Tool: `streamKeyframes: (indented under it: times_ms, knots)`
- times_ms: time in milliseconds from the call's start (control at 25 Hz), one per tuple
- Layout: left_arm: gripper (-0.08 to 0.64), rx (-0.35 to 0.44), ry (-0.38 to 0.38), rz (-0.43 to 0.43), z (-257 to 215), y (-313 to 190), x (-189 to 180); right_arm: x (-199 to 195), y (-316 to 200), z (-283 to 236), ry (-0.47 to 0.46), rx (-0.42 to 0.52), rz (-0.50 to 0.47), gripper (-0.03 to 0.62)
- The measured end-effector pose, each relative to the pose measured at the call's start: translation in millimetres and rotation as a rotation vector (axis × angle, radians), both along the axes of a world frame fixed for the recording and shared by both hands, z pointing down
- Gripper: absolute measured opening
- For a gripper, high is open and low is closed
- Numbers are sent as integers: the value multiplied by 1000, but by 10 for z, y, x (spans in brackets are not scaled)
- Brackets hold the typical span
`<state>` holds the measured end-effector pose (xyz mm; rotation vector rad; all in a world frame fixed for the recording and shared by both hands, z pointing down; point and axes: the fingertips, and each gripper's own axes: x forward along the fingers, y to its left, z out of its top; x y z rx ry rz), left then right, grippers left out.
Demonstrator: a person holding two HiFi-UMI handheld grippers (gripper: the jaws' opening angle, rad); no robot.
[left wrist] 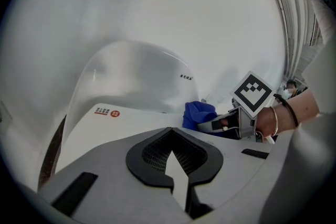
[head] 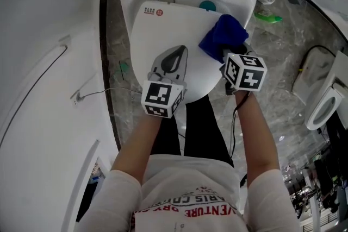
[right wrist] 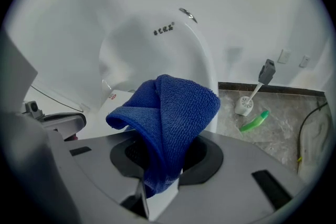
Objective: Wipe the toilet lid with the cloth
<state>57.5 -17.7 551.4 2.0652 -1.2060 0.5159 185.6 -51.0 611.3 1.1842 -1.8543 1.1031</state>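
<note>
Left gripper [head: 176, 55] over lid [head: 163, 27] middle, jaws closed, empty. Right gripper [head: 228, 56] clamps blue cloth [head: 222, 35] at lid's far right edge. Wiping step, apparently; next, probably sweep cloth leftward.

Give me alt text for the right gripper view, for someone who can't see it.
A folded blue microfibre cloth is clamped in the right gripper, bulging up in front of a white toilet with its lid closed. To the right, on the grey marbled floor, are a white toilet brush in its holder and a green bottle lying down.
</note>
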Motion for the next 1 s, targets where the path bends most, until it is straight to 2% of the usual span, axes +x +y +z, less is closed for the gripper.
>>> streamKeyframes:
  times_ms: [120, 320, 440, 560, 720, 1000]
  knots:
    - [6, 17, -20, 19, -22, 19, 142, 227, 26, 47, 11, -22, -8, 87]
    - [6, 30, -29, 33, -36, 63, 222, 560, 68, 112, 90, -52, -12, 87]
    - [6, 25, -30, 32, -28, 106, 160, 603, 99, 76, 125, -58, -6, 87]
    - [6, 26, -23, 13, -71, 146, 23, 507, 103, -92, 100, -36, 27, 87]
    - [6, 9, -9, -11, -155, 320, -270, 80, 164, -431, -45, 5, 72, 87]
    - [6, 7, -60, 43, -183, 741, -1177, -1307, 562, -537, -153, -13, -30, 87]
